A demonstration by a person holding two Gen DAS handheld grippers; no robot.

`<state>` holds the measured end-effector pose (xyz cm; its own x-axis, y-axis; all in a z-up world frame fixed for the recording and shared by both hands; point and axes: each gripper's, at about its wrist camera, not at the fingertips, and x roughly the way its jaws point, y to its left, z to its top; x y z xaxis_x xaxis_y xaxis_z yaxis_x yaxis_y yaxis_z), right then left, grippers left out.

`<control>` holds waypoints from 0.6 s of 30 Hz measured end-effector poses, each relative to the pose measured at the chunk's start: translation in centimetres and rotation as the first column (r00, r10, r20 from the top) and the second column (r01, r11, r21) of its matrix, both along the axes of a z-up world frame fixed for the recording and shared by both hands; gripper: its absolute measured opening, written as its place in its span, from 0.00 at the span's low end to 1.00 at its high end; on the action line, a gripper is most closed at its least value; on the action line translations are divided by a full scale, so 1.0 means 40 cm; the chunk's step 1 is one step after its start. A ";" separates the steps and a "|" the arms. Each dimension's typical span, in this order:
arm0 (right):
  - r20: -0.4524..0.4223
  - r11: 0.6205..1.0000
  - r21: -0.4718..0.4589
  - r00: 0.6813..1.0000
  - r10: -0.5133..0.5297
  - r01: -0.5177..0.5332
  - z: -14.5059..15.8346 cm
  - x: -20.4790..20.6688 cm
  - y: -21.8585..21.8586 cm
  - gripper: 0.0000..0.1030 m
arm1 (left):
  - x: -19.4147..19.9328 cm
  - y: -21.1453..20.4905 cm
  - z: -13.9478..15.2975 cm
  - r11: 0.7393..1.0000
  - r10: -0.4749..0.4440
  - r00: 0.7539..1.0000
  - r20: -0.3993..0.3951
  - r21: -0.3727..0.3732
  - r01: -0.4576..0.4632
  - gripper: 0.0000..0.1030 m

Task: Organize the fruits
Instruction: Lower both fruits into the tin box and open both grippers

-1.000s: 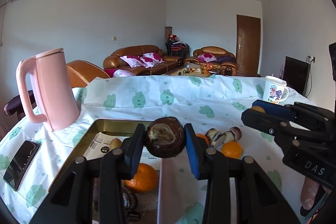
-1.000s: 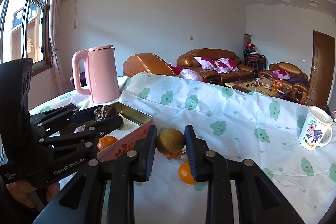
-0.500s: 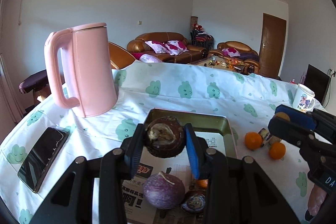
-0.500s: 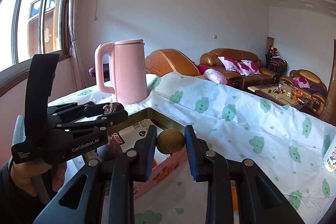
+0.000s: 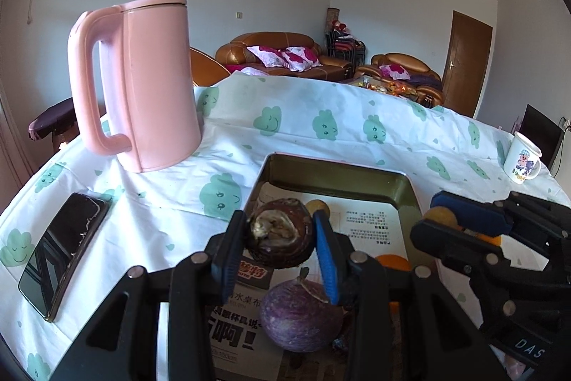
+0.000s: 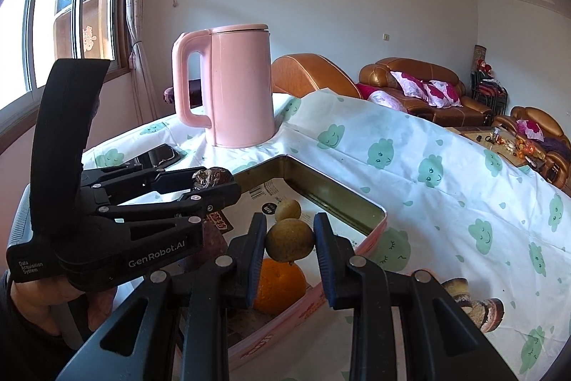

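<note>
My left gripper (image 5: 280,238) is shut on a dark brown fruit with a torn pale top (image 5: 280,232) and holds it over the metal tin tray (image 5: 339,166). In the tray lie a purple round fruit (image 5: 301,316), an orange (image 5: 392,261) and a small yellow-brown fruit (image 5: 316,204) on printed paper. My right gripper (image 6: 289,240) is shut on a yellow-brown round fruit (image 6: 289,240), above the tray's near side (image 6: 371,234), over an orange (image 6: 280,286). The left gripper shows in the right wrist view (image 6: 210,183), to the left.
A pink kettle (image 5: 142,88) stands behind the tray at the left. A black phone (image 5: 62,254) lies at the left on the cloud-print cloth. A white mug (image 5: 523,163) stands far right. Dark wrapped items (image 6: 474,304) lie right of the tray.
Both grippers have moved left from the loose fruit on the cloth to above the tray, each still holding its fruit. The kettle and phone now look closer.
</note>
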<state>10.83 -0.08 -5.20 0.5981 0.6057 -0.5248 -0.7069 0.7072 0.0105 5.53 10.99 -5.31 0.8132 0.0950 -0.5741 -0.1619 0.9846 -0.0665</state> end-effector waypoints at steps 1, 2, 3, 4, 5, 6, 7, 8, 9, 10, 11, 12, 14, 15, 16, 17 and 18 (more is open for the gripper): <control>-0.003 1.000 -0.004 1.000 0.002 -0.002 -0.004 0.002 0.004 0.28 | 0.002 0.000 -0.002 1.000 -0.004 1.000 -0.002 0.001 0.004 0.38; -0.006 1.000 -0.008 1.000 0.003 -0.003 -0.007 0.002 0.007 0.28 | 0.001 -0.001 -0.004 1.000 -0.004 1.000 -0.003 0.003 0.004 0.38; -0.010 1.000 -0.011 1.000 0.006 -0.006 -0.011 0.003 0.010 0.28 | 0.003 0.000 -0.004 1.000 -0.003 1.000 -0.005 0.004 0.003 0.38; -0.013 1.000 -0.016 1.000 0.009 -0.009 -0.014 0.005 0.015 0.28 | 0.004 0.001 -0.007 1.000 -0.004 1.000 -0.008 0.004 0.004 0.38; -0.016 1.000 -0.021 1.000 0.011 -0.011 -0.018 0.005 0.019 0.28 | 0.005 0.002 -0.009 1.000 -0.003 1.000 -0.010 0.002 0.003 0.38; -0.019 1.000 -0.026 1.000 0.013 -0.013 -0.021 0.005 0.023 0.28 | 0.007 0.004 -0.011 1.000 -0.002 1.000 -0.013 0.002 0.002 0.38; -0.020 0.999 -0.028 1.000 0.014 -0.015 -0.022 0.004 0.025 0.28 | 0.007 0.005 -0.014 1.000 -0.001 1.000 -0.016 0.001 0.001 0.38; -0.023 0.999 -0.031 1.000 0.015 -0.016 -0.025 0.005 0.027 0.28 | 0.009 0.006 -0.016 1.000 -0.002 1.000 -0.019 0.000 0.002 0.38; -0.028 0.999 -0.034 0.999 0.016 -0.017 -0.027 0.007 0.029 0.28 | 0.011 0.006 -0.018 1.000 -0.005 1.000 -0.023 0.000 0.005 0.38; -0.033 0.999 -0.036 0.999 0.016 -0.018 -0.031 0.009 0.031 0.28 | 0.013 0.005 -0.020 1.000 -0.007 1.000 -0.028 0.001 0.007 0.38; -0.037 0.999 -0.039 0.999 0.016 -0.018 -0.035 0.011 0.032 0.28 | 0.014 0.004 -0.021 1.000 -0.010 0.999 -0.030 0.000 0.010 0.38; -0.039 0.999 -0.042 0.999 0.017 -0.019 -0.038 0.012 0.033 0.28 | 0.015 0.003 -0.021 1.000 -0.015 0.999 -0.031 0.000 0.015 0.38; -0.047 0.999 -0.045 0.999 0.021 -0.023 -0.044 0.012 0.035 0.28 | 0.016 0.002 -0.023 1.000 -0.020 0.999 -0.037 0.000 0.020 0.38; -0.051 0.999 -0.047 0.998 0.023 -0.026 -0.046 0.013 0.036 0.28 | 0.019 0.001 -0.025 1.000 -0.021 0.999 -0.043 0.000 0.021 0.38; -0.053 0.998 -0.050 0.998 0.026 -0.028 -0.049 0.013 0.038 0.28 | 0.020 0.001 -0.026 1.000 -0.023 0.999 -0.047 -0.002 0.023 0.38; -0.054 0.998 -0.053 0.998 0.029 -0.032 -0.051 0.011 0.042 0.28 | 0.021 0.001 -0.027 1.000 -0.025 0.998 -0.050 -0.004 0.025 0.38; -0.056 0.998 -0.055 0.998 0.033 -0.037 -0.054 0.011 0.045 0.28 | 0.022 0.001 -0.028 1.000 -0.026 0.998 -0.053 -0.006 0.026 0.38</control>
<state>11.26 1.71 -7.35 0.5461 0.5944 -0.5903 -0.7307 0.6826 0.0112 6.40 11.04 -6.44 0.7840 0.0714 -0.6167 -0.1397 0.9882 -0.0633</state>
